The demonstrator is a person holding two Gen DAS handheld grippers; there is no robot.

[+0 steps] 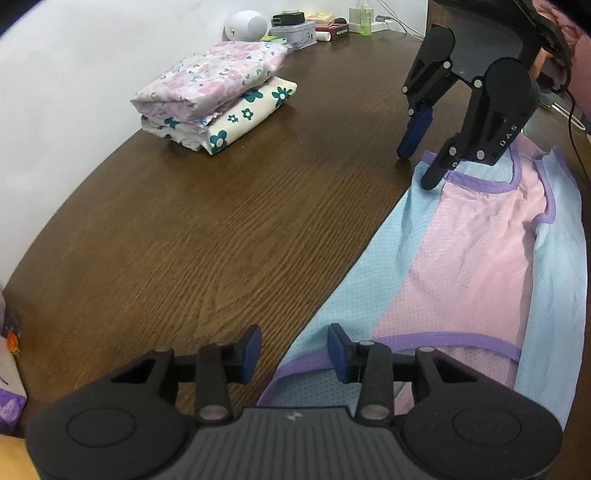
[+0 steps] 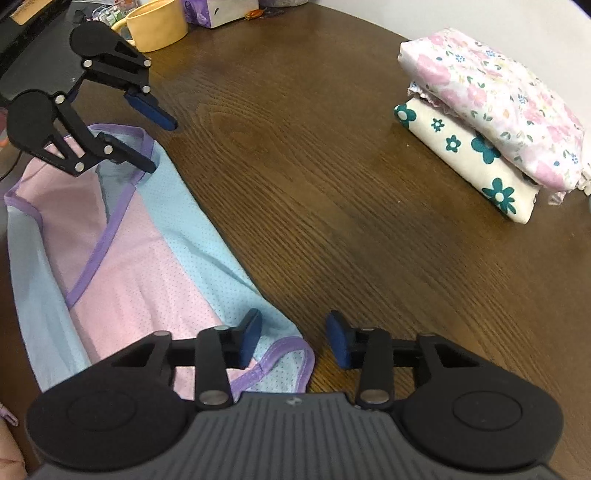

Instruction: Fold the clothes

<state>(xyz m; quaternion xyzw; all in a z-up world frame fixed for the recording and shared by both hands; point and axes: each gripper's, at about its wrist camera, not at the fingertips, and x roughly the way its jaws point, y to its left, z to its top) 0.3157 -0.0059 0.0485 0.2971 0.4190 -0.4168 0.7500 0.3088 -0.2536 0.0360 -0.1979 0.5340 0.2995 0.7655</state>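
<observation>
Pink-and-blue mesh garment [image 1: 476, 258] with purple trim lies flat on dark wood table [image 1: 221, 229], stretched between both grippers along the table edge nearest the person. Left gripper [image 1: 293, 354] sits low over one end of it, jaws partway apart, blue pads [image 1: 338, 350] straddling the blue side edge and purple hem; one pad is over bare wood, the other over fabric, and neither pad visibly presses the cloth. Right gripper [image 2: 293, 345] is at the other end, jaws likewise partway apart, one pad over the pink/blue fabric near the purple-trimmed corner, the other over wood; no clamp visible. From the left wrist view the right gripper [image 1: 419, 155] shows tips down at the neckline end, one finger tip on or just over the purple collar trim, cannot tell contact. Folded floral stack [image 1: 218, 99], pink flower piece on top of cream piece with teal flowers, sits well apart on the far side of the table. Yellow mug [image 2: 157, 24] and small clutter are at the table's back edge.
</observation>
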